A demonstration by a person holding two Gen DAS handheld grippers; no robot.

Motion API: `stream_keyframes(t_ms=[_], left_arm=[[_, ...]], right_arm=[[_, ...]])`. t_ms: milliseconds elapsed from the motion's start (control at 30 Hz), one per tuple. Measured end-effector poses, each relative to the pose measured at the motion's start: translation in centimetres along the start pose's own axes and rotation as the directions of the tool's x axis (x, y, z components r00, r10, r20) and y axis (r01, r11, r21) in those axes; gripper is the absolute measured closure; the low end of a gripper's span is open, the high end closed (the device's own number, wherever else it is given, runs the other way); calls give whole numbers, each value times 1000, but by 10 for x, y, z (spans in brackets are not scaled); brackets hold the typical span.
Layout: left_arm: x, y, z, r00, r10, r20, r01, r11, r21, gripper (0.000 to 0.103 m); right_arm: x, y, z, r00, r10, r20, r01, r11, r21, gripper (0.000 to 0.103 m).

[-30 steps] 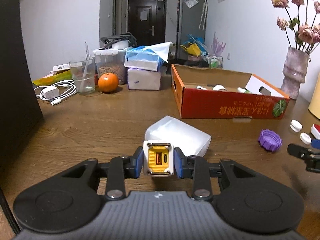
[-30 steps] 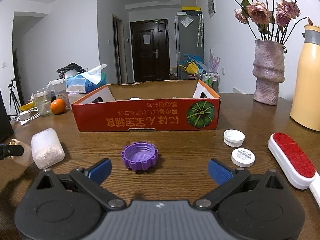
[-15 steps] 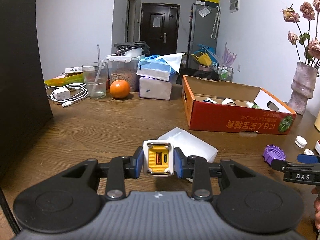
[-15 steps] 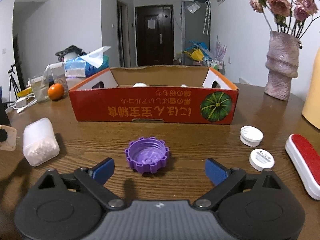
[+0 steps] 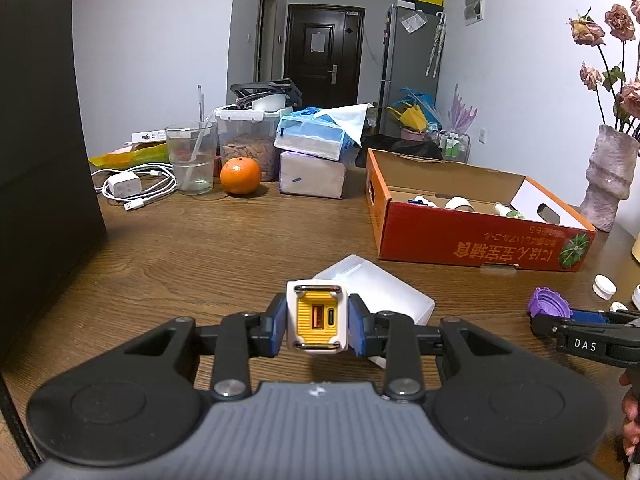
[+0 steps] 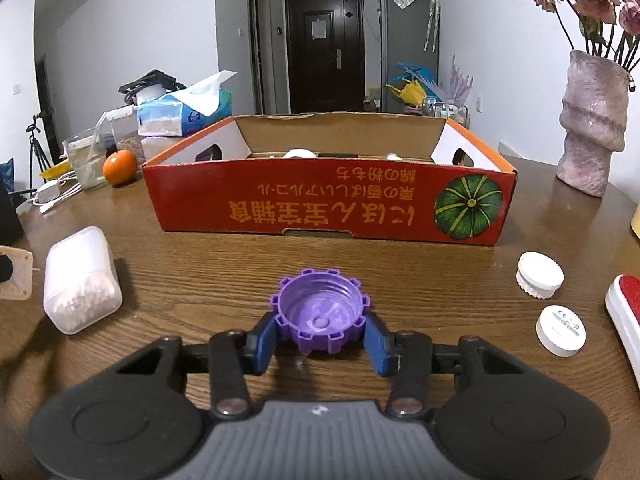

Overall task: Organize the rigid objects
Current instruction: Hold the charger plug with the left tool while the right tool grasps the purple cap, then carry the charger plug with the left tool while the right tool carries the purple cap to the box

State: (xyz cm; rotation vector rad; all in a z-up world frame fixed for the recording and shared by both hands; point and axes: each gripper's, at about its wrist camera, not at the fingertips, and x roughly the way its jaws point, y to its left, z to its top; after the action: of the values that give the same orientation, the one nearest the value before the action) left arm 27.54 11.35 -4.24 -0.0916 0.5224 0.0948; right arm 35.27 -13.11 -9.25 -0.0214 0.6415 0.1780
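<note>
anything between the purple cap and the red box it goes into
Nothing visible. The right gripper is closing around the purple cap, and bare table lies between it and the red box.

table (image 6: 400,272): grained wood, satin | cap (image 6: 320,316): glossy purple plastic | box (image 6: 320,208): matt cardboard

The red box's (image 6: 328,208) front wall hides most of its contents; the lint brush (image 6: 624,320) is cut off.
</note>
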Motion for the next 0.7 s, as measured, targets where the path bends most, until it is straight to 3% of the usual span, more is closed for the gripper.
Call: stream_keyframes(t_ms=[700], left_arm=[[-9, -38, 15, 999, -30, 23, 30, 1000, 10, 71]], right_arm=[[-42, -3, 20, 988, 40, 150, -38, 999, -22, 58]])
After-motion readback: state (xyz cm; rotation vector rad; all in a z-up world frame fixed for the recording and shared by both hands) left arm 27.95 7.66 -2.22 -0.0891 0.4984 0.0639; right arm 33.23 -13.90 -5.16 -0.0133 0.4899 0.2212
